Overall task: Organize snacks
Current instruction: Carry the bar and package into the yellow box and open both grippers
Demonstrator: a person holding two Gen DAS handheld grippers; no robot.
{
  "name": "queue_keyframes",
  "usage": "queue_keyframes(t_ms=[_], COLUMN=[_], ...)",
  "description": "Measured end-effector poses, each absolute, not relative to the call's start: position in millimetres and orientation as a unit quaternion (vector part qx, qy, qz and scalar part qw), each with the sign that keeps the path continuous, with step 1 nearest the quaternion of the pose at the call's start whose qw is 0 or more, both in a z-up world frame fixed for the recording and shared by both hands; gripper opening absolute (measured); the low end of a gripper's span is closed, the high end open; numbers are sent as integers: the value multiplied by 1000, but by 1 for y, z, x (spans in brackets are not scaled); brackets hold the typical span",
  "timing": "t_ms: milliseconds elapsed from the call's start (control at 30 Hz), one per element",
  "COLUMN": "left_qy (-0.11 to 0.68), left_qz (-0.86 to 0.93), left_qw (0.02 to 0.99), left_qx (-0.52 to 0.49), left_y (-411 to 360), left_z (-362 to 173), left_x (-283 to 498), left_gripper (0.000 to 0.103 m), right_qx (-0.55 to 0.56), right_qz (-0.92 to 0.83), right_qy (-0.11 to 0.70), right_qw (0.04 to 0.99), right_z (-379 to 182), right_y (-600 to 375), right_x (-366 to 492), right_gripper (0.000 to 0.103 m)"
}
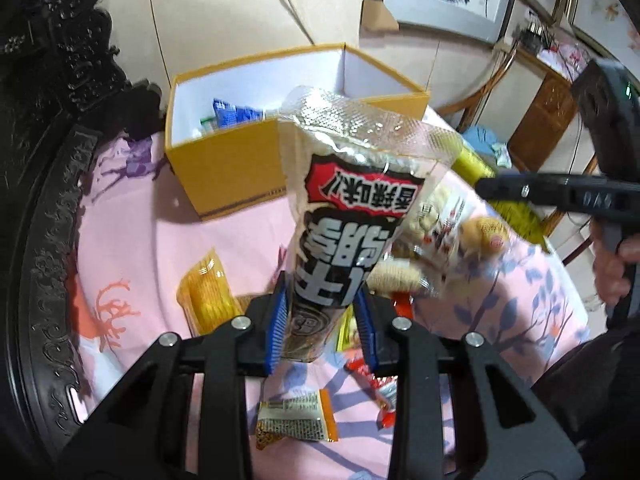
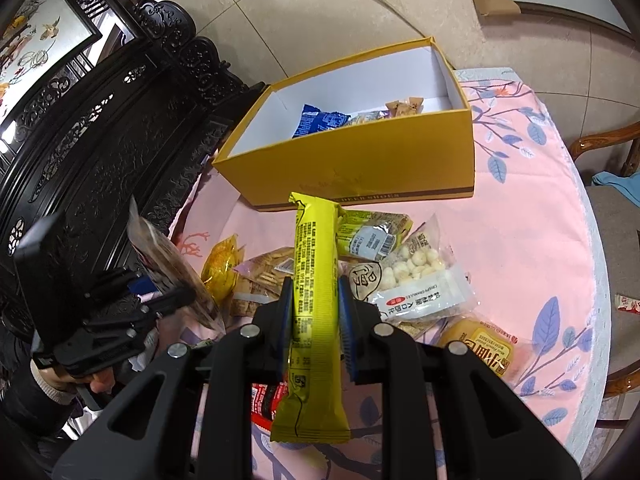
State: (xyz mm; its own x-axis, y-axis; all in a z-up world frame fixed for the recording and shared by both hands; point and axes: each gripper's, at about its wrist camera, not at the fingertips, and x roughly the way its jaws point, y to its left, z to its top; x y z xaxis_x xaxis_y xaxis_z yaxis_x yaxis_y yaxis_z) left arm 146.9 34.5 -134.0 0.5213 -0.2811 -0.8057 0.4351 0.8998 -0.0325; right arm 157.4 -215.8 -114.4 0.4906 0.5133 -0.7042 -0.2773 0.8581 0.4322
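Covering the round bench is a pink cloth printed with blue leaves, and behind it stands dark carved furniture. At the bench's far side sits an open yellow box with white inner walls; a blue packet and a few small wrapped sweets lie inside. Loose snacks are heaped in front of the box, among them a clear bag of white puffs and a small round cake in a wrapper.

The left tongs are pinching the lower end of a tall clear snack bag with black, white and red lettering, holding it upright above the bench, near the box. The right tongs are pressed onto a long yellow snack bar, gripping its middle, raised over the heap.
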Motion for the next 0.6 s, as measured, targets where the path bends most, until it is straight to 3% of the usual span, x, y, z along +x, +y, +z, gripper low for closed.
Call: queue_keyframes(t_ms=[600], left_qy=[366], left_qz=[-183], left_qw=[912], left_qx=[24], left_y=[21], left_z=[-44], left_x=[217], left_gripper=[31], right_qx=[142], right_qz=[239], right_qy=[368], right_qw=[887], right_z=[-36], right_y=[-223], right_x=[207], right_gripper=[22])
